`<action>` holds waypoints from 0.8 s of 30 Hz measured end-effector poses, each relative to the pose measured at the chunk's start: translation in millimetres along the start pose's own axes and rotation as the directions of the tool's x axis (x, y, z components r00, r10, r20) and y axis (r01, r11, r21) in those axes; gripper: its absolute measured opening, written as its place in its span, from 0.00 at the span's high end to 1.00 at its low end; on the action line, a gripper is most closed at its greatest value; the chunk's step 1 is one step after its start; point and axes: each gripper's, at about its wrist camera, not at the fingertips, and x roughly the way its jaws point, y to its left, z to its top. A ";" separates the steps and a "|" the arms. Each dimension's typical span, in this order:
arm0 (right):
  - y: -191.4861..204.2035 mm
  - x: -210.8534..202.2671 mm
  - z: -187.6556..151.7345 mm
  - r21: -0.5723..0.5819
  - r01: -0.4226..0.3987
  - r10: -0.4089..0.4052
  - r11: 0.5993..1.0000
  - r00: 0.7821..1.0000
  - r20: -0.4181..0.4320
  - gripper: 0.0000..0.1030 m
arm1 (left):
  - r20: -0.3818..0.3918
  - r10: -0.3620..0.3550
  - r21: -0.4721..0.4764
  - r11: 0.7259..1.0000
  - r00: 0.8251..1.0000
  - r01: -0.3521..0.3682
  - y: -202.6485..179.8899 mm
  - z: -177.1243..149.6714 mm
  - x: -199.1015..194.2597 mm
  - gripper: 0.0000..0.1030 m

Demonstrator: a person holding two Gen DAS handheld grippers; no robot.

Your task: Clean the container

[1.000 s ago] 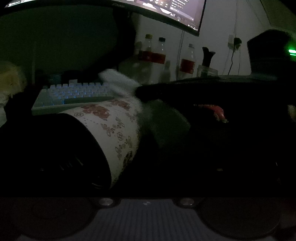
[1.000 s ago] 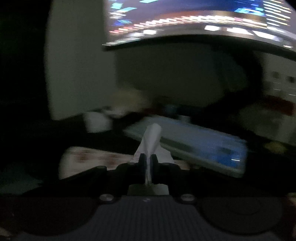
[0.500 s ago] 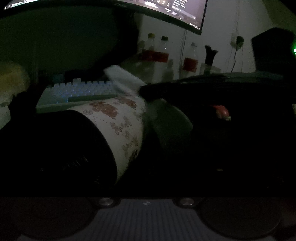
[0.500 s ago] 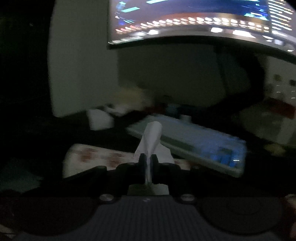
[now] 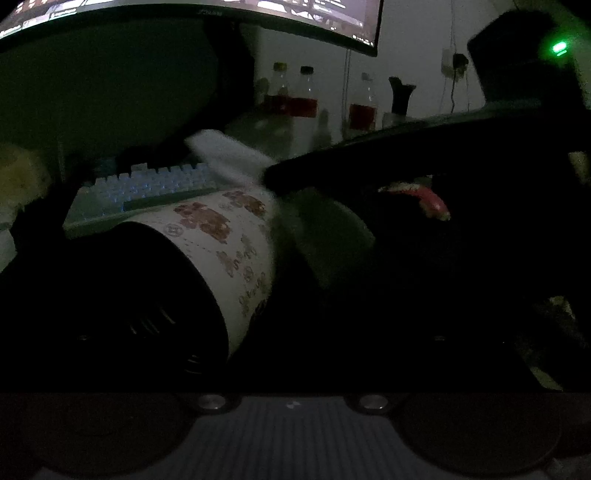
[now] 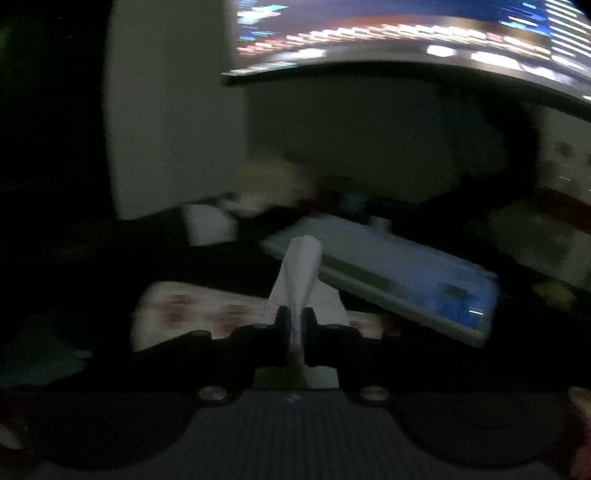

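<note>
A white container [image 5: 221, 236] with a reddish-brown flower pattern lies on its side close in front of my left gripper. Its dark opening faces the camera. The left fingers are lost in the dark, but the container hangs tilted off the desk as if gripped by its wall. My right gripper [image 6: 295, 325] is shut on a white tissue [image 6: 299, 269] that sticks up between its fingers. In the left wrist view the right gripper [image 5: 273, 177] reaches in from the right. It presses the tissue [image 5: 225, 155] against the container's upper side [image 6: 192, 314].
A backlit keyboard [image 5: 147, 184] lies just behind the container under a wide curved monitor [image 6: 406, 33]. Several bottles [image 5: 306, 96] stand at the back wall. A dark box with a green light [image 5: 517, 55] is at the right. The room is very dim.
Almost nothing differs. The right gripper and its tissue stay on the container's upper side with only a slight wobble, and both grips are unchanged.
</note>
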 end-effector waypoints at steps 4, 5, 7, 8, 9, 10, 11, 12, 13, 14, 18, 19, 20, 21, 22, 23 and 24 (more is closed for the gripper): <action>-9.2 0.9 -2.1 0.003 0.096 -0.096 0.995 0.995 -0.013 0.92 | -0.019 -0.003 0.012 1.000 1.000 0.003 -5.0 1.4 -1.3 0.00; -5.9 -1.0 -2.5 -0.007 0.087 -0.087 0.996 0.996 -0.013 0.92 | -0.024 0.000 0.022 1.000 1.000 0.000 -6.8 1.4 -1.6 0.00; 4.9 -8.6 -4.0 -0.010 -0.009 0.009 1.000 1.000 0.000 0.92 | -0.032 -0.006 0.027 1.000 0.999 0.007 -9.1 1.8 -3.0 0.00; 8.5 -11.0 -5.4 -0.007 -0.052 0.052 0.999 0.999 0.002 0.92 | -0.033 -0.017 0.029 0.999 0.999 0.018 -10.5 2.0 -4.1 0.00; 13.0 -13.6 -6.1 -0.004 -0.096 0.096 0.995 0.995 0.002 0.92 | -0.032 -0.026 0.034 0.999 0.999 0.027 -12.6 2.0 -5.4 0.00; 15.2 -15.2 -7.1 -0.002 -0.120 0.120 0.993 0.993 0.001 0.92 | -0.032 -0.029 0.042 0.999 0.999 0.030 -15.1 1.9 -6.6 0.00; 14.6 -16.2 -7.8 -0.002 -0.132 0.132 0.991 0.991 -0.001 0.92 | -0.033 -0.029 0.050 0.998 0.999 0.031 -17.8 1.8 -7.4 0.00; 13.7 -17.1 -8.5 -0.001 -0.143 0.143 0.990 0.990 -0.002 0.92 | -0.034 -0.026 0.060 0.998 0.999 0.028 -20.4 1.6 -8.1 0.00; 8.1 -16.9 -9.0 0.014 -0.131 0.131 0.991 0.991 -0.005 0.92 | -0.035 -0.023 0.070 0.997 0.999 0.025 -22.8 1.5 -8.9 0.00; 3.3 -16.4 -9.2 0.028 -0.105 0.105 0.994 0.994 -0.009 0.92 | -0.036 -0.020 0.080 0.997 0.999 0.023 -25.1 1.2 -9.7 0.00; -15.0 -13.9 -11.9 0.048 0.070 -0.069 0.996 0.997 -0.018 0.91 | -0.042 -0.019 0.093 0.995 0.999 0.023 -28.6 1.0 -10.8 0.00; -14.0 -13.8 -13.3 0.034 0.090 -0.090 0.995 0.996 -0.014 0.91 | -0.040 -0.021 0.096 0.995 0.999 0.024 -28.4 0.4 -10.9 0.00; -8.6 -14.1 -15.2 0.006 0.110 -0.110 0.994 0.994 -0.004 0.91 | -0.037 -0.022 0.102 0.994 0.999 0.025 -28.0 -0.5 -10.7 0.00; -1.6 -14.4 -17.5 -0.014 0.118 -0.118 0.993 0.993 0.009 0.92 | -0.033 -0.019 0.110 0.994 0.999 0.023 -27.6 -1.4 -9.5 0.00; 3.5 -15.9 -18.9 -0.010 0.092 -0.092 0.996 0.996 0.023 0.92 | -0.031 -0.014 0.113 0.993 0.999 0.017 -27.2 -2.0 -8.6 0.00; 6.7 -17.1 -18.4 0.000 0.047 -0.047 0.999 0.999 0.023 0.92 | -0.030 -0.014 0.112 0.994 0.999 0.017 -26.8 -1.7 -8.8 0.00; 9.8 -18.3 -18.0 0.010 0.001 -0.001 1.000 1.000 0.025 0.92 | -0.030 -0.021 0.109 0.994 0.999 0.024 -26.5 -0.8 -9.7 0.00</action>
